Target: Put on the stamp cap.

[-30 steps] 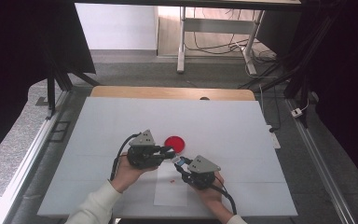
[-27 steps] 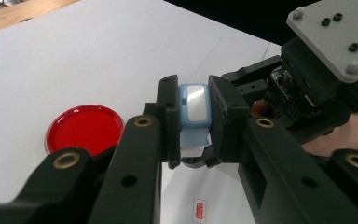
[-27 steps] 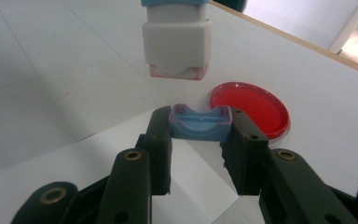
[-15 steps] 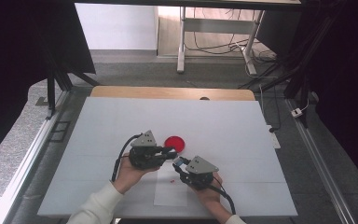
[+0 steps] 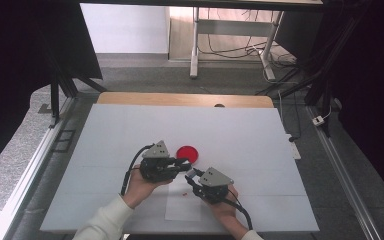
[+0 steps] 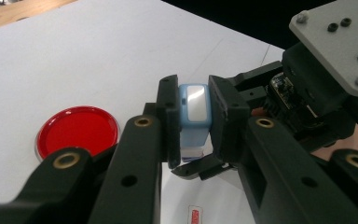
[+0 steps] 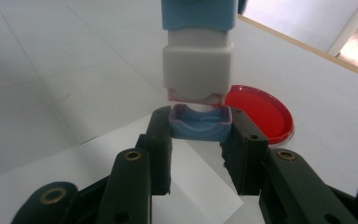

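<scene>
My left gripper is shut on a light-blue and white stamp, squeezing its blue upper part between both pads. In the right gripper view the stamp's white body hangs down, with a red edge at its lower end. Right under that end is the stamp's small blue cap, hollow side up, and my right gripper is shut on it. I cannot tell whether cap and stamp touch. In the high view the left gripper and the right gripper meet tip to tip over the near middle of the table.
A round red lid lies flat on the white table, just beyond the grippers. A white paper sheet lies under the grippers near the front edge. Black frames and cables stand around the table.
</scene>
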Available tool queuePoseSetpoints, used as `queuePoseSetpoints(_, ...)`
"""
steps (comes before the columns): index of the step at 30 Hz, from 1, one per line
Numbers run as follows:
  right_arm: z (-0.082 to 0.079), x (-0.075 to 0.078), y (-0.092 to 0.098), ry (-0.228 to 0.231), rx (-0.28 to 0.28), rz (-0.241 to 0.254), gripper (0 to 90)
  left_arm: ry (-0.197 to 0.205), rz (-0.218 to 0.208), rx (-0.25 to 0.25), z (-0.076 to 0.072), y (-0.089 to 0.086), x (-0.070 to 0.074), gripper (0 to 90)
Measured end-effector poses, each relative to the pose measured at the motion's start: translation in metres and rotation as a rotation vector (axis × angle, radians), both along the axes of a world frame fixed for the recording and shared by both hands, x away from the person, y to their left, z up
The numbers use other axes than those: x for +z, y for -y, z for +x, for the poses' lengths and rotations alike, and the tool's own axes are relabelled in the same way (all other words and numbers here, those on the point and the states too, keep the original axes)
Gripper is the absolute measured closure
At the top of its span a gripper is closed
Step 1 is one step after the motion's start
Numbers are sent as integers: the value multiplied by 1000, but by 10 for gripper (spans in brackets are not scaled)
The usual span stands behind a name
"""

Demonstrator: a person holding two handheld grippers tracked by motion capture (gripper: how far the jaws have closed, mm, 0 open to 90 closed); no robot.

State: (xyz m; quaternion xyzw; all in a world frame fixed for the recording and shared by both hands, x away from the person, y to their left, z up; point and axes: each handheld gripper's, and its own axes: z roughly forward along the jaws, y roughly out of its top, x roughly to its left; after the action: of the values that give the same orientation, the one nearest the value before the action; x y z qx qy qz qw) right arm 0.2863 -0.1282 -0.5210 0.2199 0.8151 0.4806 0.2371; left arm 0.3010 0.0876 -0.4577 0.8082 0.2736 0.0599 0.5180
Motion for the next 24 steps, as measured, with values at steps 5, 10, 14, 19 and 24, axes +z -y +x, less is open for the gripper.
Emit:
queuePoseSetpoints(5,-1,1,0,4,-12,2,637,0,0,3,0,1,-1,745)
queuePoseSetpoints(10,-1,1,0,8,-12,5,638,0,-1,6,-1,3,-2,744)
queuePoseSetpoints(14,-2,1,0,7,-11,6,637,1,-1,5,-1,4,-2,745)
queuePoseSetpoints(19,-2,1,0,9,-10,11,637,4,1,4,-1,4,-2,745)
queuePoseSetpoints(24,-3,1,0,11,-8,13,637,6,0,12,-1,4,-2,745)
